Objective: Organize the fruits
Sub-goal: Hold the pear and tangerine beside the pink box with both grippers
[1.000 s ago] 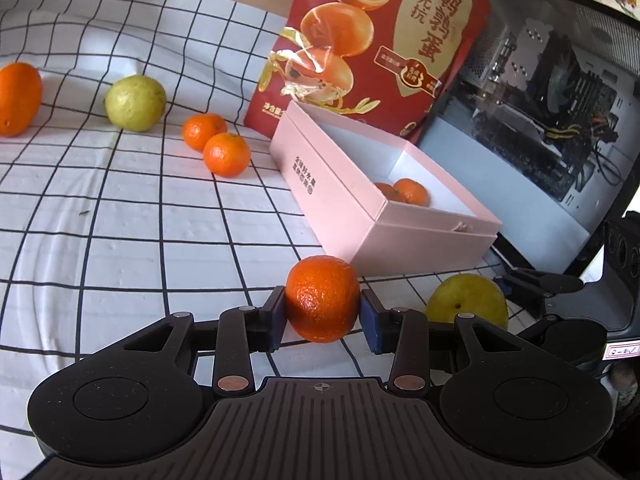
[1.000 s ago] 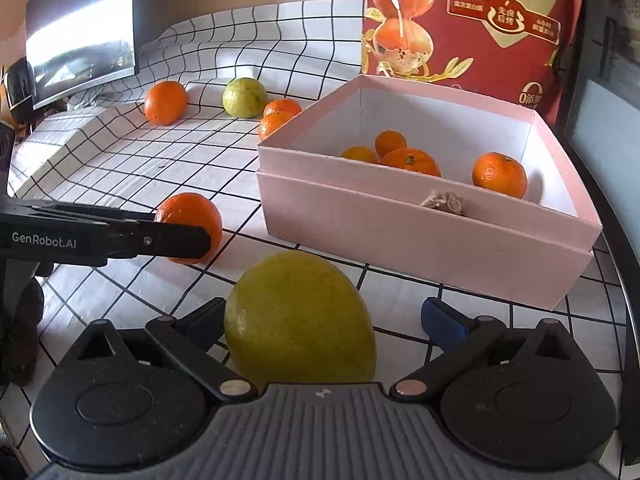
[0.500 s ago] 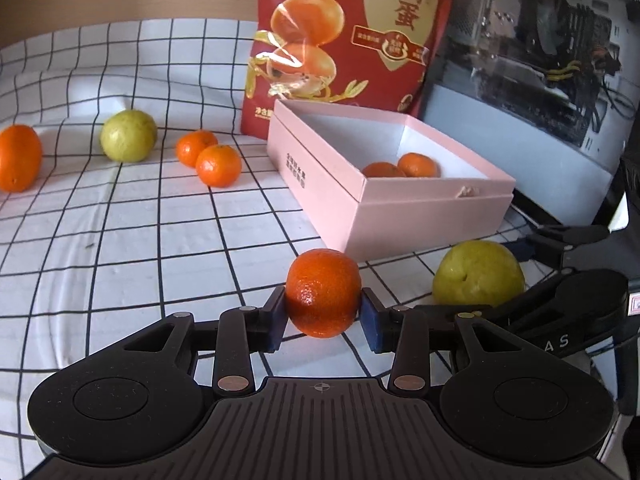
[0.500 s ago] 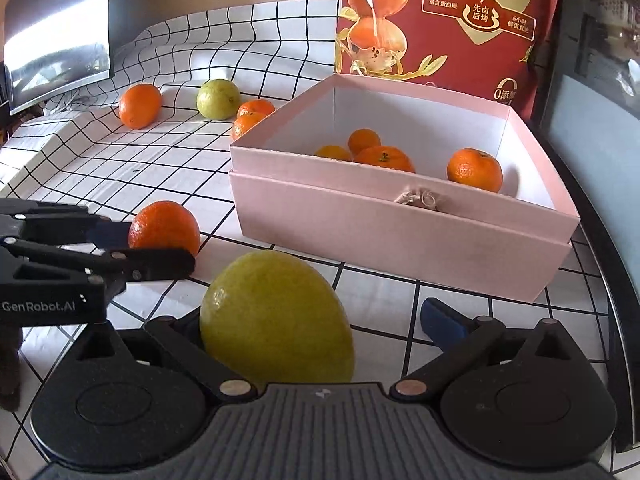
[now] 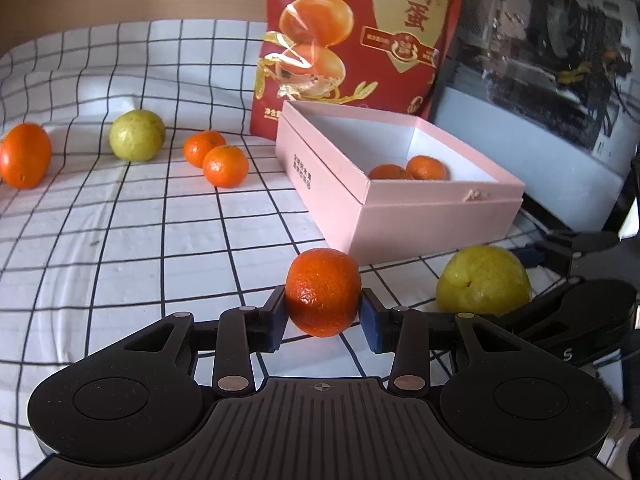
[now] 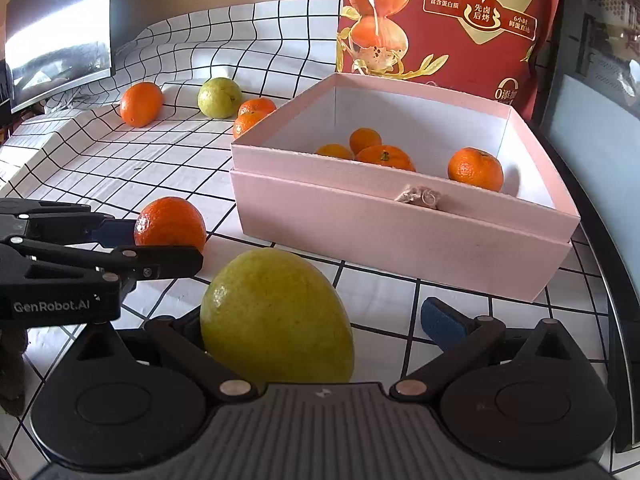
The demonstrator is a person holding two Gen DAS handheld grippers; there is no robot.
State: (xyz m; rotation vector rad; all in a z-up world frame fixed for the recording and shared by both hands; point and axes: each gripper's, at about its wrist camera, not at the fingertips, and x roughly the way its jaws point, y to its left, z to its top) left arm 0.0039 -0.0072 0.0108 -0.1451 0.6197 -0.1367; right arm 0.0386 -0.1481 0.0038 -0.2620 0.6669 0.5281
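My left gripper (image 5: 323,314) is shut on an orange mandarin (image 5: 323,292), its blue pads pressing both sides; from the right wrist view the mandarin (image 6: 170,222) hangs just above the checked cloth. The pink box (image 5: 440,216) stands right behind it and holds several mandarins (image 6: 475,168). My right gripper (image 6: 312,314) is open around a large yellow-green fruit (image 6: 276,316), which rests on the cloth against the left finger. The right pad (image 6: 440,322) stands clear of it. In the left wrist view that fruit (image 5: 482,280) lies in front of the box's near corner.
A tall red snack bag (image 5: 356,36) stands behind the box (image 6: 400,236). On the cloth to the left lie an orange (image 5: 25,155), a yellow-green fruit (image 5: 137,140) and two mandarins (image 5: 225,166). A computer case (image 5: 560,80) stands on the right, a monitor (image 6: 56,32) at far left.
The left gripper has rolled level and tipped up a little with the mandarin still gripped. The right gripper and its yellow-green fruit have hardly moved.
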